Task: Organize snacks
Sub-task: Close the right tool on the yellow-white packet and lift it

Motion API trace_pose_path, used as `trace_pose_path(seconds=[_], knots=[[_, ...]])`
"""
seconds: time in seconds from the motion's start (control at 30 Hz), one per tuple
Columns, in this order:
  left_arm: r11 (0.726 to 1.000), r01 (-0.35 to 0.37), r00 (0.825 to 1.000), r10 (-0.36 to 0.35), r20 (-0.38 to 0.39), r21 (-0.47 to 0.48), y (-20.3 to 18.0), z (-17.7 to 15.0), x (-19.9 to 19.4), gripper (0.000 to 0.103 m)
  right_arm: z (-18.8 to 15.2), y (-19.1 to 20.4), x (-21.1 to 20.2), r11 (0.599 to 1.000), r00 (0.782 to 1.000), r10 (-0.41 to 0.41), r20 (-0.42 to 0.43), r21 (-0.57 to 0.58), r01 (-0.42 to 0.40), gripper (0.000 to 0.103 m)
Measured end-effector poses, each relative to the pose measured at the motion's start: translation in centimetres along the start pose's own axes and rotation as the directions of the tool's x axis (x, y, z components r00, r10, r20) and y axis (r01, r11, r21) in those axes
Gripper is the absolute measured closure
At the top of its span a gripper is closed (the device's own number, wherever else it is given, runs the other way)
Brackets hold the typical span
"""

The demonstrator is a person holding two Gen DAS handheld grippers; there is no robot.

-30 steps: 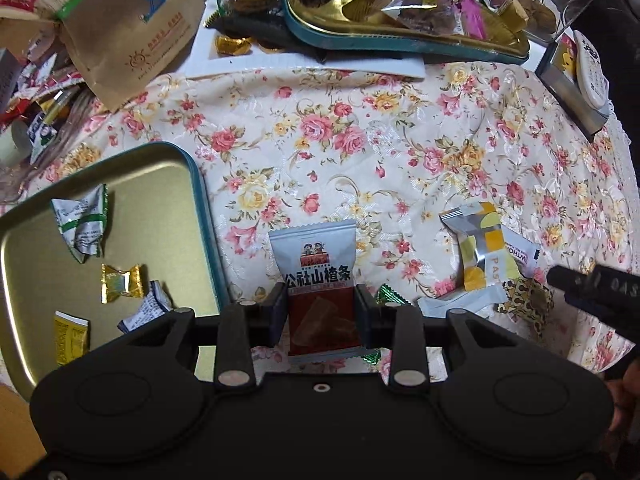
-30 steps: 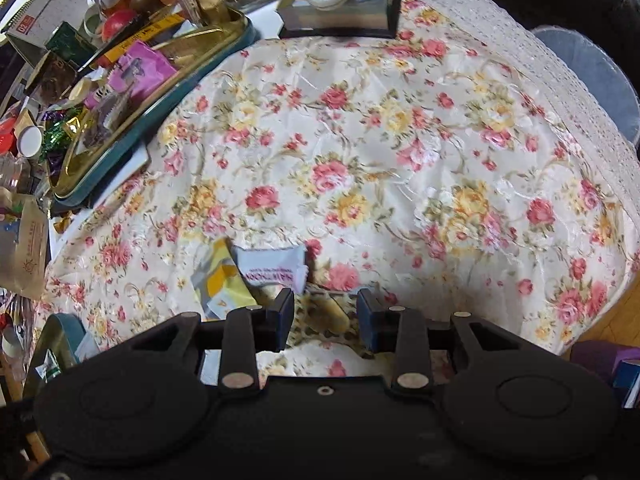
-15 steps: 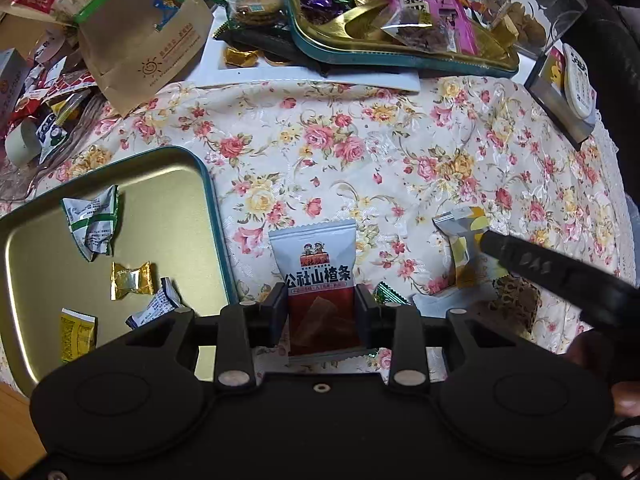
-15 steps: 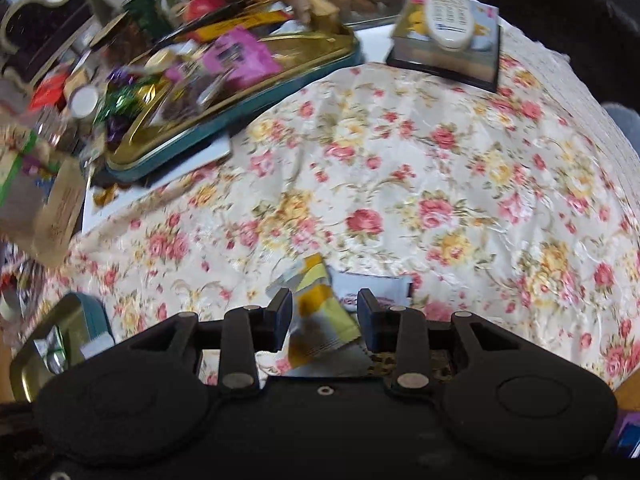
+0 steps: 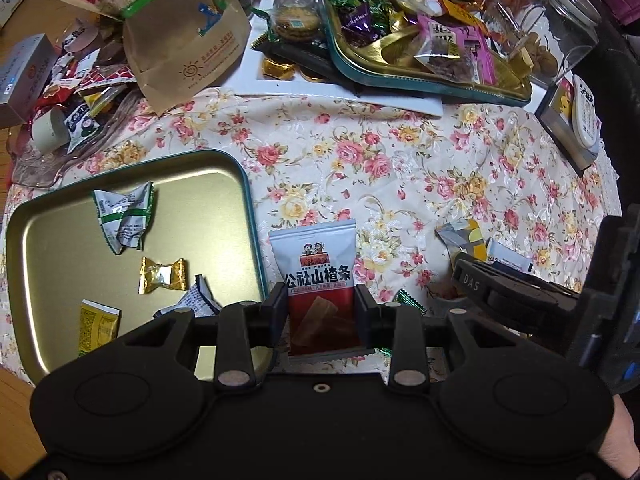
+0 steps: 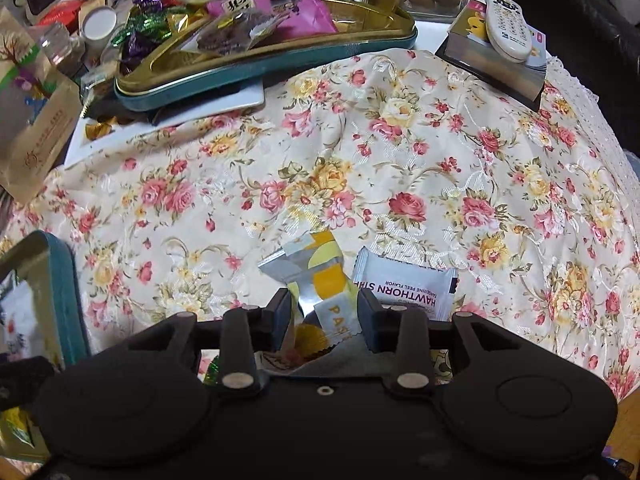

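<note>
My left gripper (image 5: pixel 322 304) is shut on a red and white hawthorn strip packet (image 5: pixel 318 276), held just right of the gold tray (image 5: pixel 48 240) with a teal rim. The tray holds several wrapped candies (image 5: pixel 162 276). My right gripper (image 6: pixel 324 312) stands with its jaws on either side of a silver and yellow pastry packet (image 6: pixel 316 276) on the floral cloth; whether it grips the packet is unclear. A white hawthorn packet (image 6: pixel 408 288) lies beside it. The right gripper also shows in the left wrist view (image 5: pixel 500 292).
A second gold tray (image 6: pixel 280 60) heaped with snacks sits at the back. A brown paper bag (image 5: pixel 184 40) and a pile of wrappers (image 5: pixel 80 92) lie at the back left. A remote control (image 6: pixel 508 24) rests on a box at the back right. A glass jar (image 5: pixel 560 32) stands nearby.
My right gripper moved left and forward from the patterned packet onto the silver and yellow packet. My left gripper has lifted slightly with the hawthorn packet.
</note>
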State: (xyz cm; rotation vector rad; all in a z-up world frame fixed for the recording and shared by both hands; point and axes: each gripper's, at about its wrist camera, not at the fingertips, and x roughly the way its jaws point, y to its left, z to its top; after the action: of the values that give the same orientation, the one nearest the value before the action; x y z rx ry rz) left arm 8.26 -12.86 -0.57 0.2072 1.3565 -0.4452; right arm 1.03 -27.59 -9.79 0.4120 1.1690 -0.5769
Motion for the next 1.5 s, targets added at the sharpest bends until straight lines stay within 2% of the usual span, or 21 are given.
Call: trace_pose_path(seconds=[0.1,0.17,0.23,0.53,0.63,0.67,0.7,0.83,0.93,1.13,1.17,1.3,1.33,1.4,1.5], knots=[[1.000,-0.003,1.000,0.003,0.013,-0.008,0.4,0.0,-0.5,0.060,-0.2,-0.1,0.1,1.000,1.000,0.002,0.003,-0.002,-0.002,0.070],[1.000,-0.003,1.000,0.003,0.021,-0.014,0.7,0.1,-0.9,0.060,-0.2,-0.3,-0.1,1.000,1.000,0.028,0.003,0.010,-0.028,0.084],[1.000,-0.003,1.000,0.004,0.030,-0.020,0.9,0.2,-1.2,0.060,-0.1,-0.7,-0.7,0.998,0.998,0.059,0.008,0.026,-0.059,0.089],[0.998,-0.028,0.997,0.032,0.063,-0.054,1.8,0.4,-2.3,0.060,1.2,-3.4,-5.1,0.975,0.980,0.170,0.104,0.127,-0.182,0.093],[0.998,-0.042,0.997,0.045,0.063,-0.057,1.7,0.3,-2.2,0.060,1.4,-3.9,-5.8,0.970,0.975,0.182,0.128,0.141,-0.200,0.081],[0.997,-0.043,0.997,0.047,0.060,-0.056,1.6,0.3,-2.1,0.060,1.4,-3.9,-5.7,0.970,0.975,0.178,0.131,0.146,-0.196,0.068],[0.998,-0.042,0.997,0.045,0.058,-0.054,1.5,0.2,-2.1,0.060,1.4,-3.8,-5.4,0.969,0.976,0.177,0.125,0.150,-0.195,0.064],[0.998,-0.041,0.998,0.043,0.047,-0.039,1.3,0.0,-1.8,0.060,1.3,-3.2,-3.5,0.969,0.980,0.192,0.057,0.146,-0.199,0.063],[0.998,-0.039,0.998,0.041,0.040,-0.045,1.5,0.1,-1.7,0.060,1.2,-2.4,-2.1,0.979,0.986,0.166,0.031,0.116,-0.169,0.062],[0.997,-0.035,0.999,0.037,0.037,-0.065,2.1,0.2,-1.7,0.060,0.9,-0.6,0.0,0.995,0.995,0.101,0.017,0.018,-0.102,0.059],[0.997,-0.035,0.999,0.038,0.038,-0.065,2.1,0.2,-1.7,0.060,0.8,-0.5,0.3,0.996,0.996,0.092,0.018,0.010,-0.093,0.055],[0.997,-0.035,0.999,0.038,0.037,-0.065,2.1,0.2,-1.7,0.060,0.5,-0.1,1.8,0.998,0.998,0.060,0.027,-0.006,-0.059,0.054],[0.997,-0.035,0.999,0.037,0.036,-0.067,2.1,0.2,-1.7,0.060,0.4,0.1,1.7,0.999,0.997,0.051,0.064,-0.009,-0.050,0.055],[0.997,-0.036,0.999,0.038,0.033,-0.071,2.2,0.2,-1.6,0.060,0.3,0.4,2.0,0.999,0.996,0.037,0.086,-0.025,-0.035,0.051],[0.996,-0.039,0.999,0.041,0.028,-0.080,2.3,0.3,-1.4,0.060,0.3,1.2,2.2,0.995,0.996,0.050,0.078,-0.087,-0.043,0.036]])
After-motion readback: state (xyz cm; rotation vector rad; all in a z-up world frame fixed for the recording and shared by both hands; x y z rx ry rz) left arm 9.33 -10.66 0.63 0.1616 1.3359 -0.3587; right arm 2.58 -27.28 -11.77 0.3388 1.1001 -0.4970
